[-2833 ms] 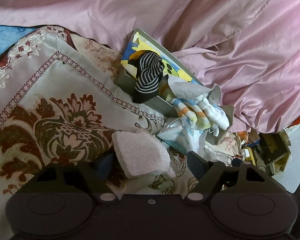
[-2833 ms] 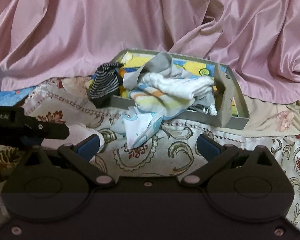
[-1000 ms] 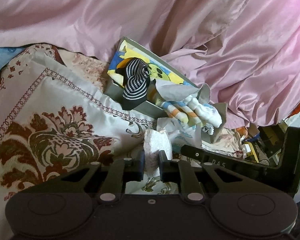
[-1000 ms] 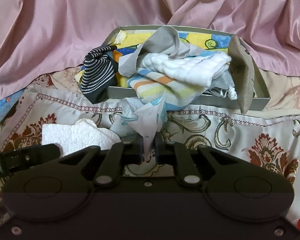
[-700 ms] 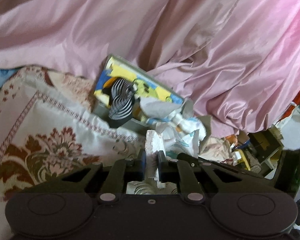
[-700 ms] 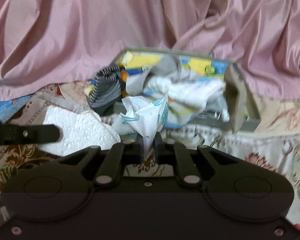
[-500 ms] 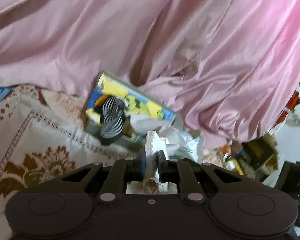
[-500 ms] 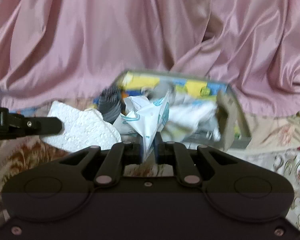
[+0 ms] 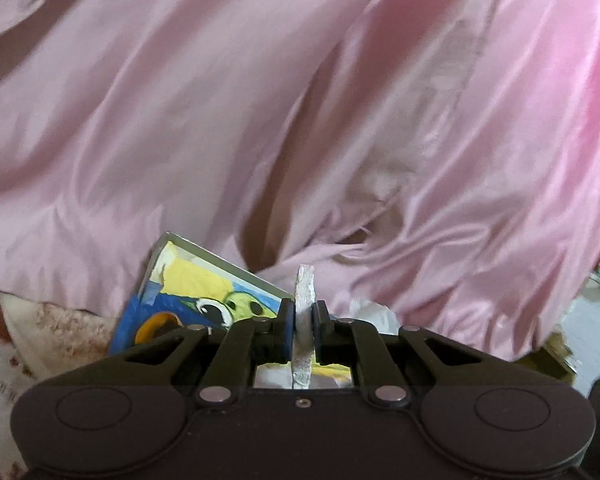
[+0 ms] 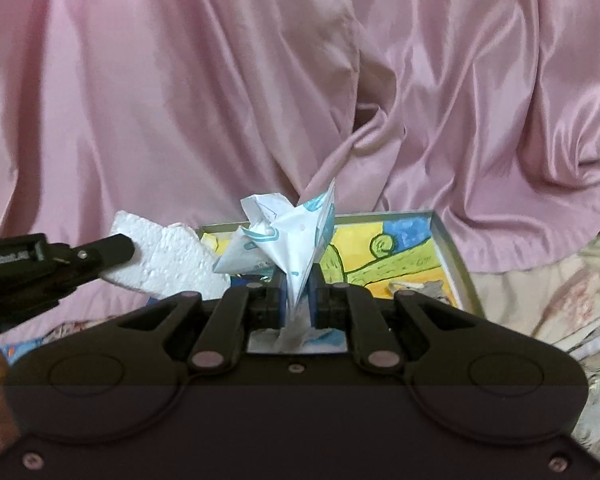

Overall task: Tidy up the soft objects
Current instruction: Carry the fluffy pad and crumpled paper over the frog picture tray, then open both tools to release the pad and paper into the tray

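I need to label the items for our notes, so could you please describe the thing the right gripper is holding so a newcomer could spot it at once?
Find the pink curtain and, at its foot, the grey tray with a yellow and blue cartoon lining. In front of the tray, the right gripper pinches a crumpled white wrapper. Its teal print and creased points set it apart from the plain, grainy white foam piece beside it.

We saw soft, even daylight, brightest at the right edge of the left wrist view, where the pink satin drape (image 9: 540, 80) glared almost white. Folds cast gentle shadows. Motion blur smeared the drape and tray (image 10: 452, 248) in both views. Fisheye bending darkened the corners, and the black gripper bodies stayed underexposed.
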The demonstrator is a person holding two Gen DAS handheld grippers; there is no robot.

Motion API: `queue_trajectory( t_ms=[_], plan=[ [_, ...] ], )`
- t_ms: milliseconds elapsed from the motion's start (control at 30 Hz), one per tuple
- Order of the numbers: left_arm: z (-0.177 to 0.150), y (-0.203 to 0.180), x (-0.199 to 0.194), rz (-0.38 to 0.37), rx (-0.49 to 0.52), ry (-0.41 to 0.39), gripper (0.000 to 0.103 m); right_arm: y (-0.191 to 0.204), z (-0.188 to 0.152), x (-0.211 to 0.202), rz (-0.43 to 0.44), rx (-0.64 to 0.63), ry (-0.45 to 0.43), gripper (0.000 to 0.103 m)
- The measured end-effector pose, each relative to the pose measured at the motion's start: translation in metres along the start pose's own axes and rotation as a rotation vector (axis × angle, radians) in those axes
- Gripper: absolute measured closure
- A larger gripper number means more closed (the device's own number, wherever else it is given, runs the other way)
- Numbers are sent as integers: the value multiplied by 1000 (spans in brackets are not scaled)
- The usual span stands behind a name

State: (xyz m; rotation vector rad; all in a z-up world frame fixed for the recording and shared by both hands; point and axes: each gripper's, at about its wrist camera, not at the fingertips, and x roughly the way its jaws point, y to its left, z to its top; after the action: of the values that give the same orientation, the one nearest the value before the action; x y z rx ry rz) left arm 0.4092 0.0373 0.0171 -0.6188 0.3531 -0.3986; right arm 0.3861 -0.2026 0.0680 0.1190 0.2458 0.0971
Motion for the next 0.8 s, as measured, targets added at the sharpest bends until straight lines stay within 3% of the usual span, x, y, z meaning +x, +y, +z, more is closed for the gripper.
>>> queue_trajectory(
  t_ms=[167,400,633,700,800],
  plan=[
    [-1,10,32,69,-37,49,93,-6,-1,25,-6,37,50,98],
    [-10,28,41,139,-95,113,91,1,-19,53,-24,35,110,93],
    [-8,14,32,220,25,125,48,3,-28,32,-34,22,110,78],
    [-4,9,28,227,39,121,43,1,-28,23,-33,26,108,74],
    [0,-2,18,232,74,116,35,-1,-24,10,-22,31,95,60]
  ],
)
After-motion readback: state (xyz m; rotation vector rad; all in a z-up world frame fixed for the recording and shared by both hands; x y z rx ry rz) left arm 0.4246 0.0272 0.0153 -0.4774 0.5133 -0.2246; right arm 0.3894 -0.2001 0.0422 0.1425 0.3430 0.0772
